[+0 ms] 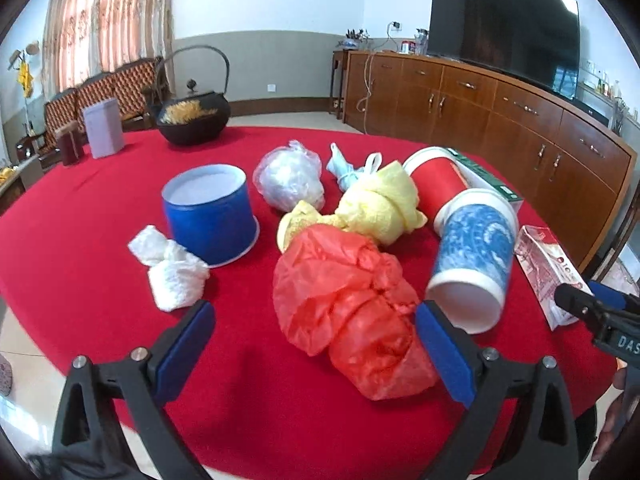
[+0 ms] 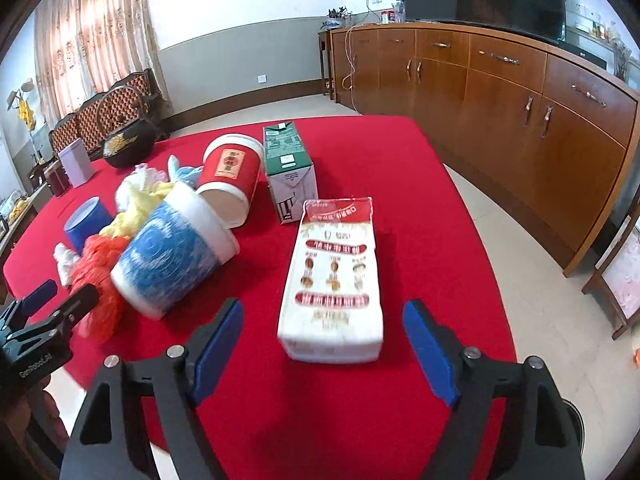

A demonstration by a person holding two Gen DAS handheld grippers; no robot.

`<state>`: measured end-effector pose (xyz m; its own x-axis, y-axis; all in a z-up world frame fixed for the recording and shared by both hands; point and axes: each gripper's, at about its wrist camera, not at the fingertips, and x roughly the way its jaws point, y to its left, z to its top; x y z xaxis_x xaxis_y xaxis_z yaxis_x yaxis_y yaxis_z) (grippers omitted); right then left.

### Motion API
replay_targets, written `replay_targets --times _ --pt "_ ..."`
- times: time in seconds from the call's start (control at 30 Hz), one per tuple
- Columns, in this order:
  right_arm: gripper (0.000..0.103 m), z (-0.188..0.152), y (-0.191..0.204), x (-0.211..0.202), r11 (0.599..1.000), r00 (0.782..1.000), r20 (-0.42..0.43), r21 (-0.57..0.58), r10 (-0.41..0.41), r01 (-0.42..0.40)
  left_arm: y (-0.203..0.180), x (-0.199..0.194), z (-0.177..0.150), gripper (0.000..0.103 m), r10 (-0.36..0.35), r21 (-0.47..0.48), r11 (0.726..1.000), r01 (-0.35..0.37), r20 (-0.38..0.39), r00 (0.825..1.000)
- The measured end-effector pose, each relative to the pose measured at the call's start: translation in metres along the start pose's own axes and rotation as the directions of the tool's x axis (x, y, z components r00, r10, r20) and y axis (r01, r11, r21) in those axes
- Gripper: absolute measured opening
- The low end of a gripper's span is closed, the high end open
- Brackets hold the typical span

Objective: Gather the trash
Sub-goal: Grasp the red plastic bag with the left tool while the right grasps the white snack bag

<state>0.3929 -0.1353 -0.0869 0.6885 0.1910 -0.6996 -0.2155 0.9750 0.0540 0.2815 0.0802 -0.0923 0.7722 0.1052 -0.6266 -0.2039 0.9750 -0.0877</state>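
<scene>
The white-and-red carton (image 2: 334,280) lies flat on the red-clothed counter (image 2: 400,168), directly at twelve o'clock from the right hand-held gripper (image 2: 322,354), its near short end just ahead of the gap between the blue pads; its long axis runs straight away from that gripper, toward twelve, so the pads would bracket its two long sides. The right hand-held gripper stands open, nothing between its pads, wider than the carton. That looks like the likeliest next pick, and the right hand is plainly the nearer one to it. In the left wrist view the same carton sits at about three o'clock, at the far right edge. The left hand-held gripper (image 1: 314,340) is open too, touching nothing I can see, with the crumpled red plastic bag (image 1: 348,308) at twelve o'clock, its near end lying close to the right pad; the bag's long axis runs slantwise from eleven to five. Outward from there: a blue-patterned paper cup (image 1: 472,256) tipped on its side at two o'clock, a red paper cup (image 1: 436,184) behind it, also tipped, a yellow bag (image 1: 376,208), a clear bag (image 1: 290,178), white wadding (image 1: 170,272) at ten, and an upright blue tub (image 1: 210,216). A green carton (image 2: 288,168) lies beyond the white one, toward eleven.
</scene>
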Motion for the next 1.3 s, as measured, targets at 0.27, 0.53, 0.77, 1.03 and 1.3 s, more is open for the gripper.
replay_targets --times 0.27,0.53,0.77,1.03,1.3 --pt "0.056 -0.001 -0.003 0.019 1.000 0.999 -0.030 0.016 0.017 -0.017 -0.007 0.012 -0.001 0.077 -0.094 -0.016 0.996 0.093 -0.037 0.995" --pt "0.054 -0.005 -0.008 0.002 0.999 0.999 0.020 0.023 0.025 -0.025 -0.013 -0.004 -0.002 0.035 -0.136 -0.026 0.990 0.136 0.001 0.991" --pt "0.053 -0.008 -0.012 -0.032 0.999 0.996 0.084 0.013 0.035 -0.037 -0.011 -0.040 -0.005 0.034 -0.113 -0.018 0.993 0.115 0.056 0.992" --pt "0.052 -0.021 -0.023 -0.079 1.000 0.991 0.137 0.011 0.009 -0.011 -0.023 -0.066 -0.010 0.034 -0.128 0.034 0.991 0.126 0.064 0.990" --pt "0.052 -0.050 -0.052 -0.137 0.998 0.983 0.176 0.044 -0.052 0.045 -0.054 -0.093 -0.027 0.034 -0.198 0.087 0.977 0.193 0.043 0.979"
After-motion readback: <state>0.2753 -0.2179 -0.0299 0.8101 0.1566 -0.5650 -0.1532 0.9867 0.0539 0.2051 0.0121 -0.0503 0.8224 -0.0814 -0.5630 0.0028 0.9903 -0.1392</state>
